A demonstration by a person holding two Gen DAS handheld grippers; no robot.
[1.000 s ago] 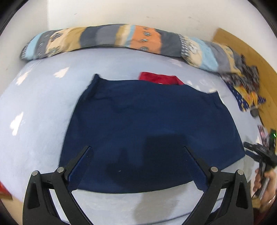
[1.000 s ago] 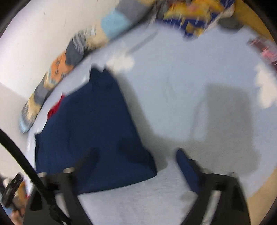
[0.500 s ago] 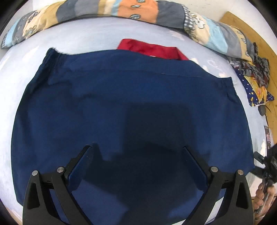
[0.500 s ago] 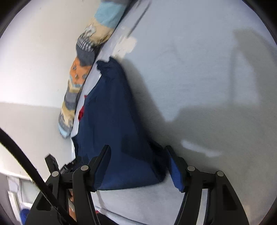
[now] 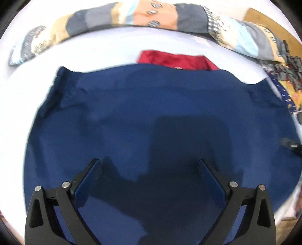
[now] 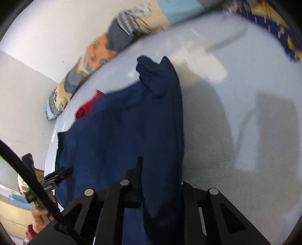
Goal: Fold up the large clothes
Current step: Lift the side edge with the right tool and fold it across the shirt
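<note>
Navy garment [image 6: 132,132] edge pinched between just-closed right gripper [image 6: 160,169] jaws

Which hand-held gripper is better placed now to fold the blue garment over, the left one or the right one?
Probably the right. The right hand-held gripper has just closed on the edge of the blue garment, and the cloth rises between its jaws. The left hand-held gripper hangs open above the middle, gripping nothing.

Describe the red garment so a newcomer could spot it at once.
Start at the pale blue bed with the long patchwork bolster along the wall. In front of the bolster lies the big navy garment; the red garment peeks out from under its far edge. It is the only plain red cloth there.
</note>
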